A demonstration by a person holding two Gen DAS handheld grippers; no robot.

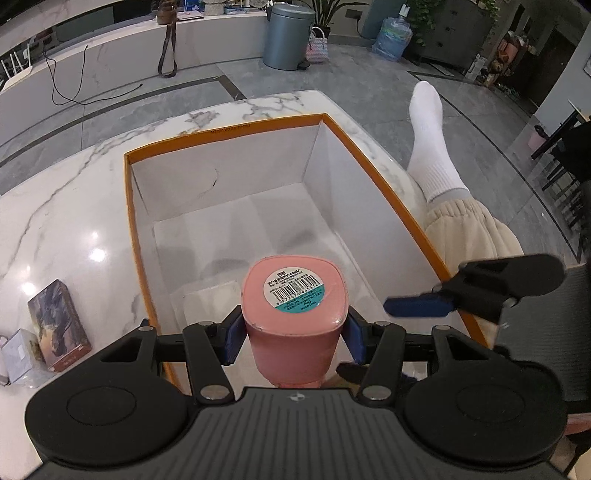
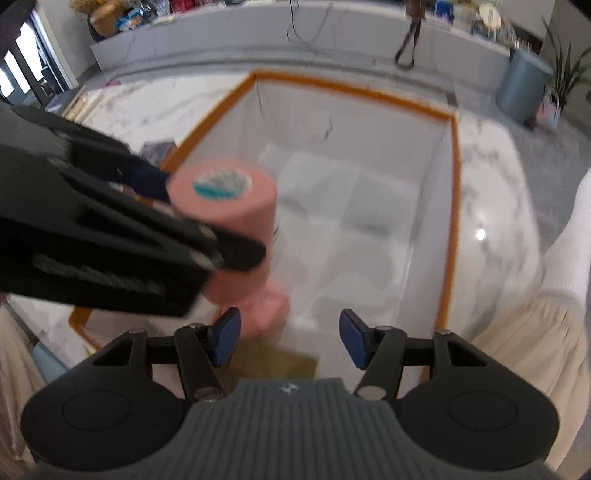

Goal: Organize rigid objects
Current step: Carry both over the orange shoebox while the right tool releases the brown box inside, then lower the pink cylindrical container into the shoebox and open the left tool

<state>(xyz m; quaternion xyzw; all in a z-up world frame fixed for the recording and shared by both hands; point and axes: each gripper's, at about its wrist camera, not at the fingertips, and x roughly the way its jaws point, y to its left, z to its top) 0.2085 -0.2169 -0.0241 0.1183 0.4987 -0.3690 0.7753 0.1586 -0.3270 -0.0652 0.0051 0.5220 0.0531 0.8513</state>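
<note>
My left gripper [image 1: 293,338] is shut on a pink bottle [image 1: 295,314], its base with a round barcode label facing the camera. I hold it over the near end of an orange-rimmed box [image 1: 236,138] with white inner walls. A flat white item [image 1: 210,299] lies on the box floor. In the right wrist view the pink bottle [image 2: 225,206] shows blurred at left in the left gripper's fingers [image 2: 236,251], above the same box [image 2: 452,206]. My right gripper [image 2: 290,338] is open and empty over the box's near edge; one of its fingers [image 1: 417,306] shows in the left wrist view.
The box stands on a white marble table [image 1: 66,221]. Small boxes [image 1: 59,325] lie on the table left of it. A person's leg in a white sock [image 1: 432,147] is to the right. A grey bin [image 1: 286,35] stands on the floor beyond.
</note>
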